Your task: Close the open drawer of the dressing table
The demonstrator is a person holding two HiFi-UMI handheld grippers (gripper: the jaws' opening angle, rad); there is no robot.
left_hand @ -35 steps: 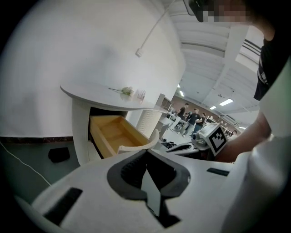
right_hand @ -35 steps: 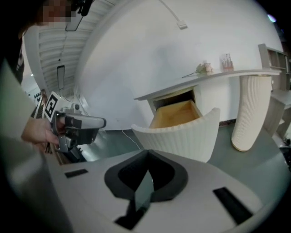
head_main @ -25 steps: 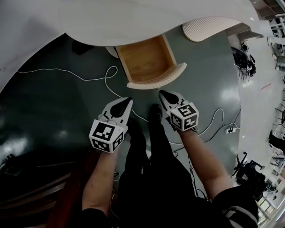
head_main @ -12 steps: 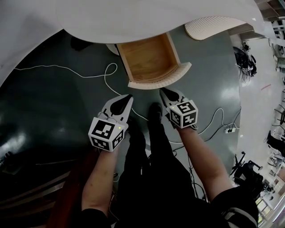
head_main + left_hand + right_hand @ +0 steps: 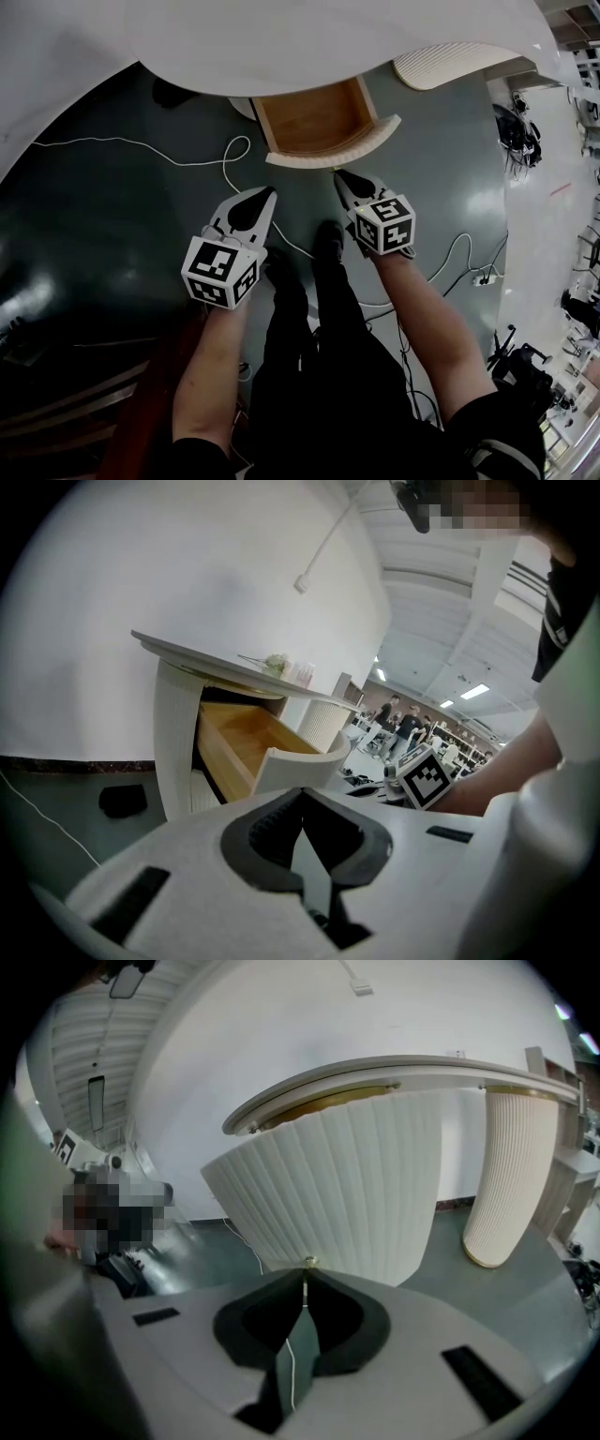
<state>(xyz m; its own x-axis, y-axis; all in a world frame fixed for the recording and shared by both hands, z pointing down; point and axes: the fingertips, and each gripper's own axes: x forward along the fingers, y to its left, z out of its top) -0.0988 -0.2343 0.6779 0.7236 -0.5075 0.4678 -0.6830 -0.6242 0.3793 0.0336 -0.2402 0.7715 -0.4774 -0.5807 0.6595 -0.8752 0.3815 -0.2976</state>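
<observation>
Pushing step, I'd say: the right gripper [image 5: 343, 178], jaws pinched together and empty, meets the drawer [image 5: 317, 120] front at twelve o'clock. The left gripper [image 5: 262, 195], likewise closed, hovers at nine. Next: press straight in.

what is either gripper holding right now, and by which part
Nothing is held. The left gripper and right gripper both have jaws together, empty; the right one's tips sit at the ribbed front of the drawer without gripping it.

Wooden drawer [image 5: 319, 122] partly open.
</observation>
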